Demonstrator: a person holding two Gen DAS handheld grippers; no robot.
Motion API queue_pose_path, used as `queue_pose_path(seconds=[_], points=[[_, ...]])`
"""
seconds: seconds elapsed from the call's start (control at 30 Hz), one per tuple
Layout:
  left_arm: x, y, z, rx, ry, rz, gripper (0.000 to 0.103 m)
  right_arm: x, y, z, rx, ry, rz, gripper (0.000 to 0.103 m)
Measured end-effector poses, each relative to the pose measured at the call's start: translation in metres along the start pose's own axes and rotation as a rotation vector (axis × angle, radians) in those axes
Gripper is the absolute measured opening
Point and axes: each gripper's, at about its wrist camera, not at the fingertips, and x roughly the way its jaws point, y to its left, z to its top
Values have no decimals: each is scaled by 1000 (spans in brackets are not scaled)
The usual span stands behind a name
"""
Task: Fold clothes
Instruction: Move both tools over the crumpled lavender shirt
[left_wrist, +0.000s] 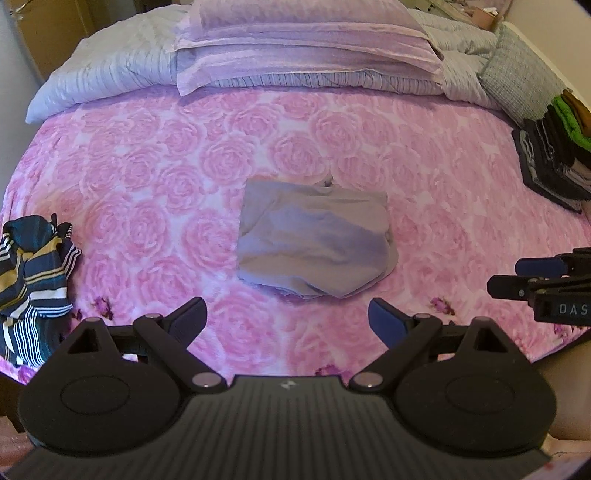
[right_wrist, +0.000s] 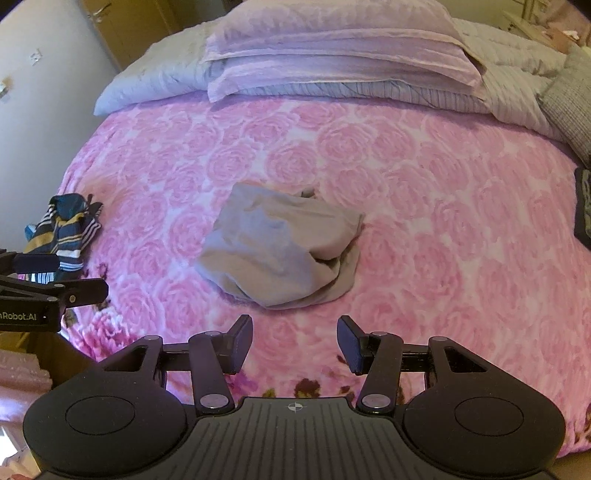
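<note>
A grey garment (left_wrist: 316, 238) lies folded into a rough rectangle in the middle of the pink rose-patterned blanket (left_wrist: 147, 184); the right wrist view shows the grey garment (right_wrist: 280, 243) with loose layers at its near right corner. My left gripper (left_wrist: 288, 319) hangs open above the blanket just short of the garment's near edge, nothing between its fingers. My right gripper (right_wrist: 295, 341) is open too, empty, a little nearer than the garment. Each gripper shows at the edge of the other's view: the right gripper (left_wrist: 517, 277), the left gripper (right_wrist: 74, 273).
A crumpled navy striped garment (left_wrist: 33, 280) lies at the bed's left edge, also the striped garment (right_wrist: 62, 236). A stack of folded dark and green clothes (left_wrist: 557, 147) sits at the right edge. Pillows (left_wrist: 306, 48) and a grey quilt (left_wrist: 110, 70) lie at the bed's head.
</note>
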Motion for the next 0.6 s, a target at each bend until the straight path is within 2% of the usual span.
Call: queue_pose_path(seconds=[0.37,0.6], points=[[26,37,14,41,28,-36,92,20,24,9,61,8,-50,48],[51,68,16,15,33,-33,92,45,30,13,83,6,-74,48]])
